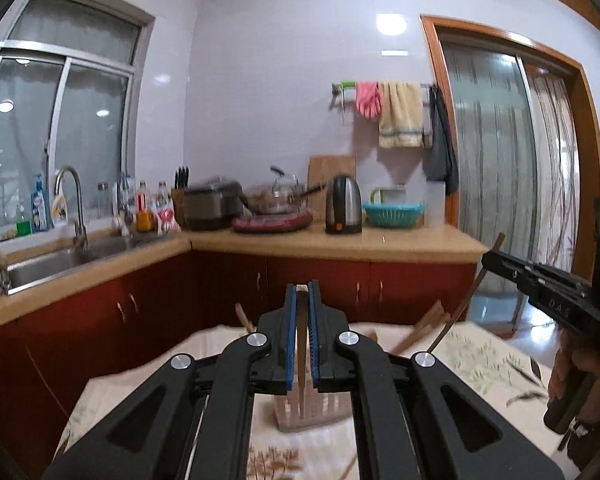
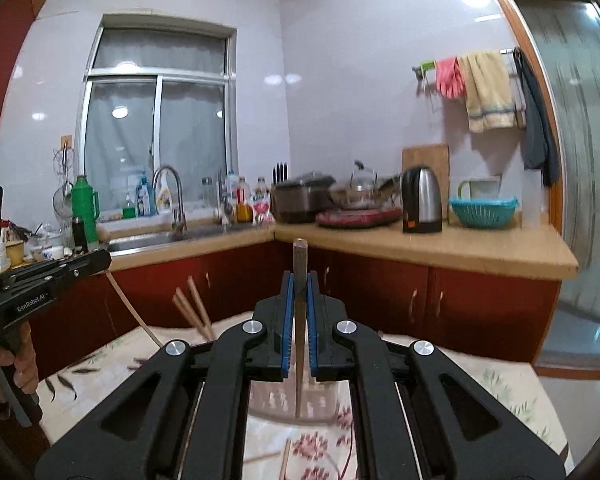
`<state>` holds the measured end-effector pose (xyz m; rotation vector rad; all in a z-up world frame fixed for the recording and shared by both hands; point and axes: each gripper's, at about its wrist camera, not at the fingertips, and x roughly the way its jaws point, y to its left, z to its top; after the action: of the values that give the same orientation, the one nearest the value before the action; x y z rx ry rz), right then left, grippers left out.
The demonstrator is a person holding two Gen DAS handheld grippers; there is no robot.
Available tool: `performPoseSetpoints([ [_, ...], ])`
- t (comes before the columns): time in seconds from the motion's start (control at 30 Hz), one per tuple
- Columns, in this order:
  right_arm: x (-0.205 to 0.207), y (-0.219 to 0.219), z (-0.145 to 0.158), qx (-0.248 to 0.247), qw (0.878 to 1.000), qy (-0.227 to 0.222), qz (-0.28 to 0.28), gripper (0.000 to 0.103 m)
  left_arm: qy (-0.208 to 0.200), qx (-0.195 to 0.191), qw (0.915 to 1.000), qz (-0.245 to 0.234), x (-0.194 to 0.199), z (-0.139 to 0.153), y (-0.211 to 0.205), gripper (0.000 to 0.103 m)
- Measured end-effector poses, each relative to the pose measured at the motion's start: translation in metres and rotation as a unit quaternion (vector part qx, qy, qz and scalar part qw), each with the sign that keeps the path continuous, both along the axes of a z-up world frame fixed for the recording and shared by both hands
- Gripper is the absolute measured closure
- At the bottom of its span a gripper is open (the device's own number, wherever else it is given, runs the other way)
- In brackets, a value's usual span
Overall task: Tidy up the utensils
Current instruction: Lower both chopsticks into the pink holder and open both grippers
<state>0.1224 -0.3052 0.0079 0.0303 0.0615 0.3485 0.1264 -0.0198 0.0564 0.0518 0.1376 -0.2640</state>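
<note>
Blue pads line both claws, and each pair is closed on a single chopstick held upright above the slotted utensil holder (image 1: 312, 408) that stands on the floral tablecloth (image 1: 480, 364). The left gripper (image 1: 302, 340) pinches a pale wooden chopstick (image 1: 302, 360) whose tip hangs just over the holder; the right gripper (image 2: 300, 328) clamps a darker chopstick (image 2: 300, 320) that sticks well up past its fingers, its lower tip also over the holder. More chopsticks (image 2: 194, 312) already lean out of the holder, and one loose stick (image 2: 286, 460) lies on the cloth nearer the camera than the holder. The likely trouble, as I judge it: both tips aim at the same holder, so the two sticks or claws could knock together, or a tip could catch a slot wall and tip the light holder. A thin stick may also pivot in the pads. Lettering reads "GenRobot.AI" on the left gripper in the right view; "DAS" shows on the other.
</note>
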Motion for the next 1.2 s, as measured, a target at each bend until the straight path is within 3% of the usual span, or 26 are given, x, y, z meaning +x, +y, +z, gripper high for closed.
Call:
performPoseSetpoints([
  [0.17,0.018,0.001,0.017,0.002,0.999,-0.038,-0.006,0.096,-0.049,-0.008,0.9987,0.012,0.013,0.018,-0.006,0.097],
  [0.33,0.042,0.004,0.015,0.003,0.998,-0.057,-0.007,0.096,-0.062,-0.021,0.9975,0.026,0.036,0.015,-0.01,0.097],
  [0.5,0.065,0.011,-0.003,-0.001,0.999,-0.042,-0.004,0.096,-0.042,-0.034,0.9978,0.038,0.065,-0.008,-0.014,0.097],
  [0.87,0.093,0.029,-0.061,-0.024,0.999,0.023,-0.006,0.096,0.014,-0.017,0.9982,0.056,0.095,-0.064,-0.018,0.097],
  [1.2,0.095,0.038,-0.078,-0.039,0.998,0.052,-0.007,0.096,0.039,-0.008,0.9978,0.054,0.101,-0.079,-0.019,0.096],
])
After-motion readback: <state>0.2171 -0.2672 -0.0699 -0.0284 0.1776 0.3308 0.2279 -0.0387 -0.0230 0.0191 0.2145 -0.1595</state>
